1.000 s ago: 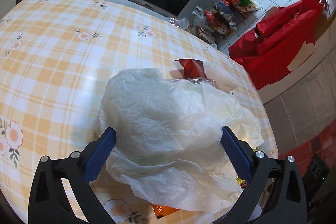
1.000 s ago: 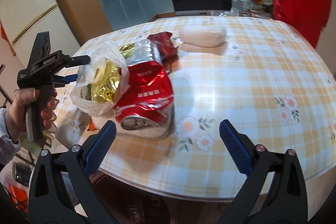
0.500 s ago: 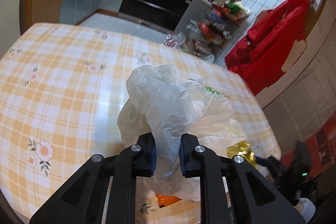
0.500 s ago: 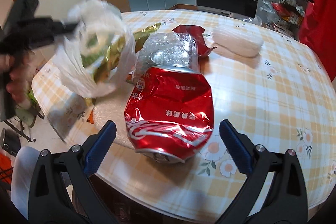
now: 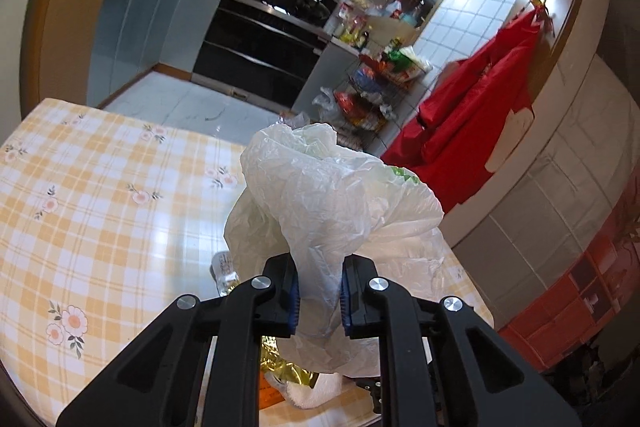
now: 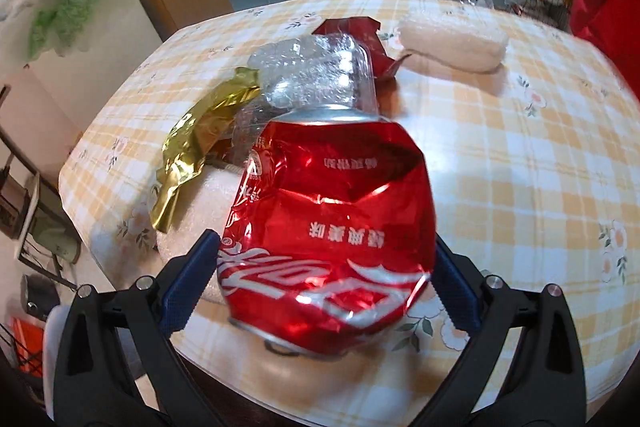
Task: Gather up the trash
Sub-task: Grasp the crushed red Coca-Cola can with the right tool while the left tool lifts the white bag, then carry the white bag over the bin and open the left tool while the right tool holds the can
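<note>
Kitchen scene, checked yellow floral tabletop [image 6: 520, 163]. Left claw [image 5: 318, 297] pinched shut on a gathered neck of thin, crinkled white plastic bag [image 5: 320, 203]; bag balloons up ahead of the pads, clear of the tabletop. Right claw [image 6: 320, 281] spread wide, a crushed red aluminium can [image 6: 328, 227] lying between its blue pads, no clear pad contact. Can's long axis runs away from the camera, open end nearest. Beyond it: crumpled clear plastic container [image 6: 320, 71], gold foil wrapper [image 6: 196, 135] to the left, red wrapper [image 6: 352, 31], then a whitish foam roll [image 6: 452, 45] lying crosswise.
</note>
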`<action>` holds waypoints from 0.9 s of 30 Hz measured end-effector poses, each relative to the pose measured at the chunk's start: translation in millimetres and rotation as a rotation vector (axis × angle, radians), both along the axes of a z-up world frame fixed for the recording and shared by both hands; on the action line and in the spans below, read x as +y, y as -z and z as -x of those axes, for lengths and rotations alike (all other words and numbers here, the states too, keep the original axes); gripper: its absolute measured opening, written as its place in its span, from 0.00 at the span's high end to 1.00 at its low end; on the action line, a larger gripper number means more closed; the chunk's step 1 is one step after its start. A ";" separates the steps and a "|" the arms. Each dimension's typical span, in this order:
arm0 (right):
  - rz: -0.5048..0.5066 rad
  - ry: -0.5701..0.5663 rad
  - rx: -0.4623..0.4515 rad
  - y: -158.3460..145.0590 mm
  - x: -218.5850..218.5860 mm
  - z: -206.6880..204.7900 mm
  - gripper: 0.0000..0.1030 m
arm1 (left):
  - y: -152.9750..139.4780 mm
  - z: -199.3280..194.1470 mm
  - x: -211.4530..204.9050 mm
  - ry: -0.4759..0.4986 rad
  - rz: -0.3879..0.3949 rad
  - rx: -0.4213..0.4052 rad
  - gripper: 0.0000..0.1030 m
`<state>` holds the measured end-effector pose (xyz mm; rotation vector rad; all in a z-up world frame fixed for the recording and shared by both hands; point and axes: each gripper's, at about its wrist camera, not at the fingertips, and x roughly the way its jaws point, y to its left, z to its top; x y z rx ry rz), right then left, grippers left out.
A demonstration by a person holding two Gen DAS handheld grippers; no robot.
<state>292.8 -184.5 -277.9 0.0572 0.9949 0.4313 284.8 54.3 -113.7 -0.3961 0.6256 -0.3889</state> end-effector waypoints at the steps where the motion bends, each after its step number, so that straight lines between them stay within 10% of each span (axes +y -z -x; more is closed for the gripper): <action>1: -0.007 0.004 0.003 0.9 -1.1 -1.2 0.08 | -1.7 2.5 2.3 -0.021 -0.011 -0.007 0.85; 27: -0.026 0.022 -0.172 -58.3 -21.1 40.3 0.18 | 28.5 113.9 58.9 -0.298 -0.177 0.018 0.85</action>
